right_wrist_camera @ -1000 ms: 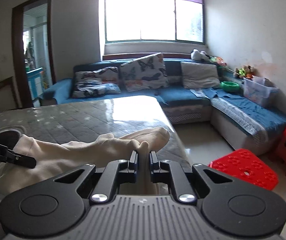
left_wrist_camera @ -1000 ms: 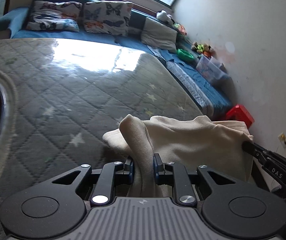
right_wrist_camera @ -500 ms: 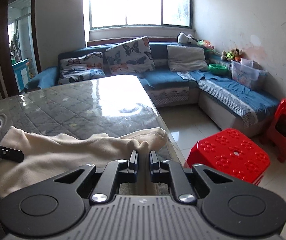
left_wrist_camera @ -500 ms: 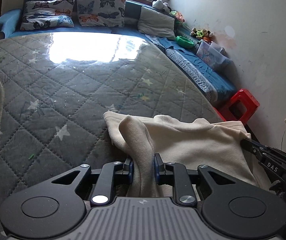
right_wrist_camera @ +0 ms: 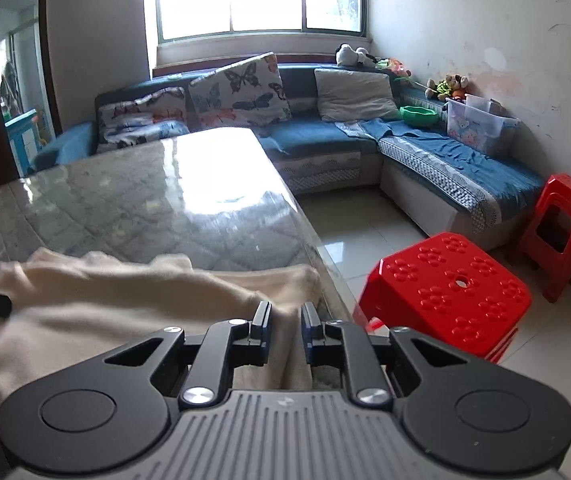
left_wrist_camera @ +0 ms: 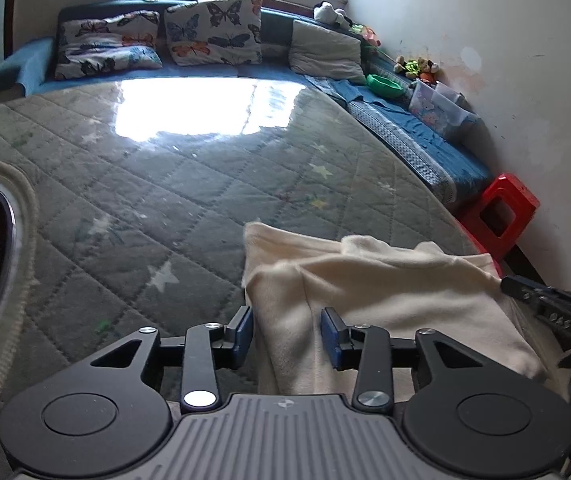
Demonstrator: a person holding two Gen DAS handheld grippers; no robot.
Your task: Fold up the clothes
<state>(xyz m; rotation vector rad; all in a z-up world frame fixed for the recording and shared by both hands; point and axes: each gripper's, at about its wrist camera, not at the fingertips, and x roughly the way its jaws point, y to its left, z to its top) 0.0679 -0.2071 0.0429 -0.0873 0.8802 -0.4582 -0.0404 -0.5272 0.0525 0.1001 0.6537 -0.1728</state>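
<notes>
1. The cream-coloured soft fleece garment (left_wrist_camera: 385,292) lies folded at the near right corner of the glass-topped counter with a grey quilted star-pattern cover beneath the glass (left_wrist_camera: 189,208), its right end close to the counter's edge above the red plastic stool (right_wrist_camera: 445,292).
2. The left gripper (left_wrist_camera: 287,330) is opening: its blue pads stand clear on either side of a fold of the cloth, which lies between them but is no longer pinched.
3. The right gripper (right_wrist_camera: 284,328) is also opening, though its jaws are much narrower. A ridge of the cloth sits between the pads; contact looks light at best, so I judge it released or nearly so.
4. Step in hand, as I read it: letting go after laying a fold down on the counter.
5. The next move calls for drawing both grippers back and up without dragging the fleece, then picking fresh hold points at the short ends for a further fold, keeping the cloth away from the counter's edge.
</notes>
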